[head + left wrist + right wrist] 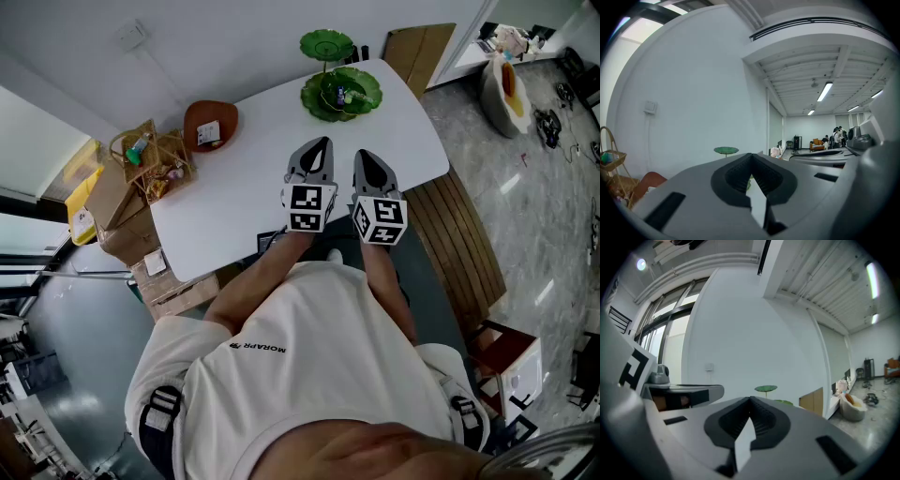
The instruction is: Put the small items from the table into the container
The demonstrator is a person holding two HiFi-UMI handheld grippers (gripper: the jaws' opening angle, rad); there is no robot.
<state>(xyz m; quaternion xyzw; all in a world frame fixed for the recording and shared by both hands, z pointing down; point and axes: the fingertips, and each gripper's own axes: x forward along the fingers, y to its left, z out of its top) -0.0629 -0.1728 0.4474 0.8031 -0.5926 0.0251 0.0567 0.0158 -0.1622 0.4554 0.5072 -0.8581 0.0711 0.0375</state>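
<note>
My two grippers hang side by side over the near half of the white table (234, 192). The left gripper (322, 142) and the right gripper (364, 155) are both shut, with nothing between their jaws. In the left gripper view the left gripper (751, 155) has its tips meeting, and the same holds for the right gripper (751, 399) in its own view. At the table's far end stands a green leaf-shaped tiered dish (340, 92) with small items in its lower leaf. A brown bowl (210, 124) holds a small packet. A wicker basket (150, 159) at the left holds several small things.
Cardboard boxes (122, 211) crowd the table's left side. A wooden bench (464, 244) runs along the right side. A cardboard panel (420, 49) leans behind the table, and a white bag (506, 89) lies on the floor. The wall is close behind the dish (726, 150).
</note>
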